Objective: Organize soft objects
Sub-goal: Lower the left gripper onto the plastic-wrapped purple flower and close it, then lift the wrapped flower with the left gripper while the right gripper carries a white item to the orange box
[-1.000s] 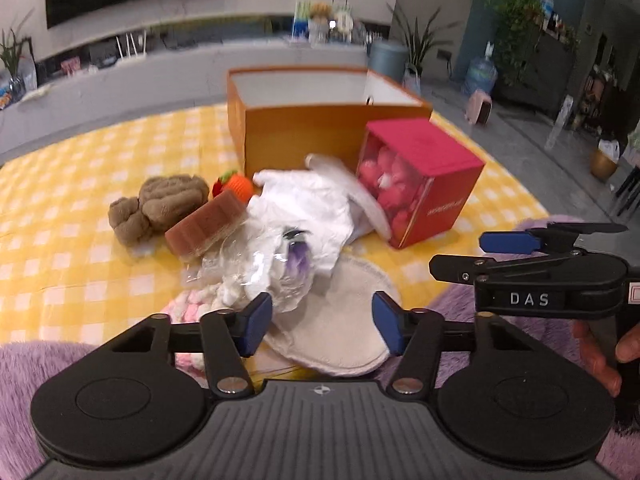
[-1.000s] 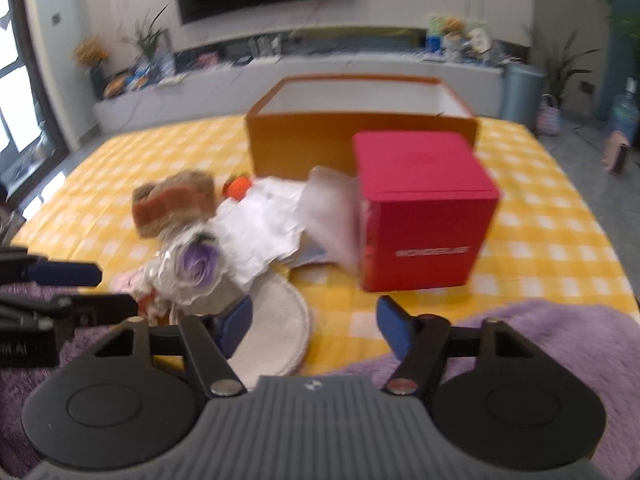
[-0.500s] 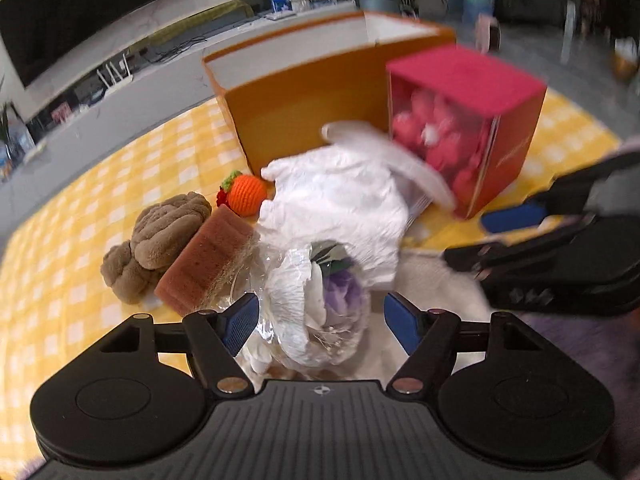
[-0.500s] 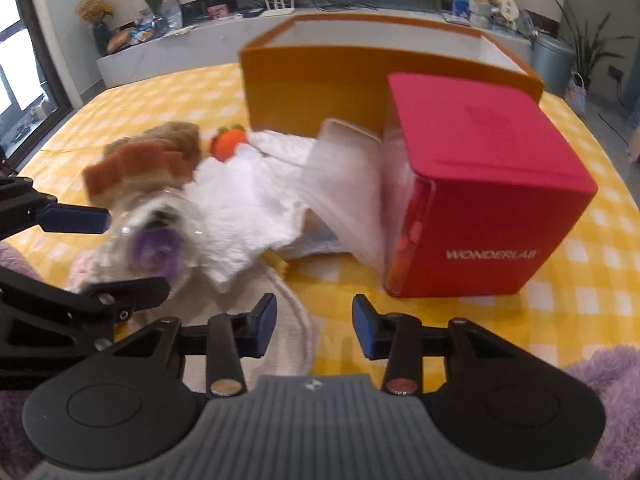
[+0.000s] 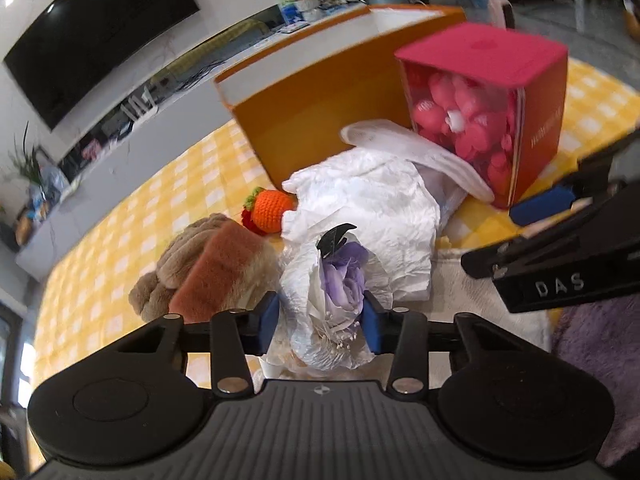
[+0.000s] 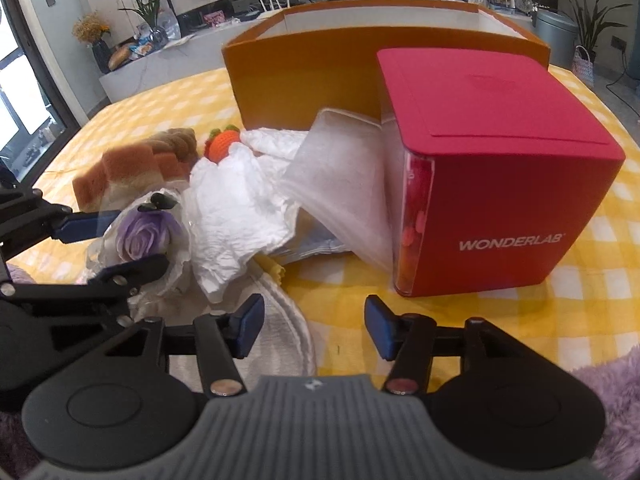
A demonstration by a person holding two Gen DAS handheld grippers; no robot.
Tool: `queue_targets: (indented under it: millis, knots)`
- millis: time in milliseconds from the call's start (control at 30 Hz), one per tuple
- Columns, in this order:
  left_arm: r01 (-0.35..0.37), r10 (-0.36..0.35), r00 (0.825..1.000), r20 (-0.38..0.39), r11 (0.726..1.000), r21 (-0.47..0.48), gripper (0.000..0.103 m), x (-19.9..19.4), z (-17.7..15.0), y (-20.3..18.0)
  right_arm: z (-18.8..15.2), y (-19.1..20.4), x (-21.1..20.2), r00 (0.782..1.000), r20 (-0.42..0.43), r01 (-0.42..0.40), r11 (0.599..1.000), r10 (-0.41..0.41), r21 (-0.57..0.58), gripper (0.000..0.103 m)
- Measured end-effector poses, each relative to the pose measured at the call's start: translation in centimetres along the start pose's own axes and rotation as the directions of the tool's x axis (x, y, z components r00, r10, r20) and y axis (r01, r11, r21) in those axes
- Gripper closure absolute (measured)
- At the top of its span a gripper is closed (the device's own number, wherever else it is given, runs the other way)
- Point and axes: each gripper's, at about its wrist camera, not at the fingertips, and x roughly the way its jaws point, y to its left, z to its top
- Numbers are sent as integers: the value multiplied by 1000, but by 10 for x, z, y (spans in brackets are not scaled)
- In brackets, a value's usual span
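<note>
Low in the frame's centre, we pinch the wrapped purple rose [image 5: 344,280] in our left gripper [image 5: 320,322], gripping the crinkly wrap so the bloom is spared. Our right gripper [image 6: 312,330] hangs spread and empty, lower centre, probably free to clear a path toward the orange box [image 6: 304,64] behind.

Our left camera sits low and very near the wrapped purple flower [image 5: 343,280], looking past it at the orange box [image 5: 320,92]. Our right camera sits low too, facing the red box [image 6: 496,168] close up. Both views share the flower, the boxes and the yellow checked cloth [image 6: 168,108].
</note>
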Motion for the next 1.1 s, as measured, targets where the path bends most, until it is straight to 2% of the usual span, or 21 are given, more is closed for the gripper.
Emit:
queue_targets:
  millis: [33,133,200,367,433,467,500,567,600,633,700,767,933,1100]
  knots:
    - [15,-15,1000,7,1000,-28,56,-5,1,5,0,0,0,1000,2,-7,1000,7,-2,46]
    - [63,-57,997,58,992,-110,57,-25,8,22,-1,2,1,999,-15,-32,999,32,1,34]
    - [109,-94,991,94,978,-180,57,-40,12,36,-3,3,3,998,-37,-41,999,42,9,16]
    - [224,-183,971,151,918,-329,57,-64,13,65,-12,17,5,992,-76,-99,994,96,-44,5]
    - [244,-198,967,159,900,-361,57,-68,8,71,-18,22,9,991,-90,-108,991,101,-80,6]
    - [243,-198,968,154,897,-370,57,-69,5,71,-21,24,12,991,-99,-97,991,87,-95,12]
    - [239,-196,969,149,895,-376,57,-71,2,71,-23,25,15,992,-105,-81,990,69,-114,27]
    - [237,-195,970,146,893,-383,57,-74,-5,69,-27,29,16,996,-89,-42,987,28,-157,36]
    - [242,-199,969,149,889,-390,57,-75,-8,68,-27,31,15,996,-86,-35,985,20,-170,46]
    - [249,-203,967,155,883,-398,57,-77,-11,68,-29,31,14,997,-79,-26,984,12,-176,51]
    - [259,-208,964,163,871,-417,57,-81,-16,67,-31,32,12,998,-55,23,980,-35,-196,79]
    - [263,-210,963,167,864,-429,57,-84,-21,67,-32,32,6,998,-39,36,978,-45,-206,98]
    - [285,-211,955,208,850,-443,57,-98,-27,68,-33,35,-18,999,18,37,973,-33,-227,100]
    - [288,-195,949,247,855,-431,57,-112,-24,68,-31,35,-58,997,83,23,975,-4,-220,100]
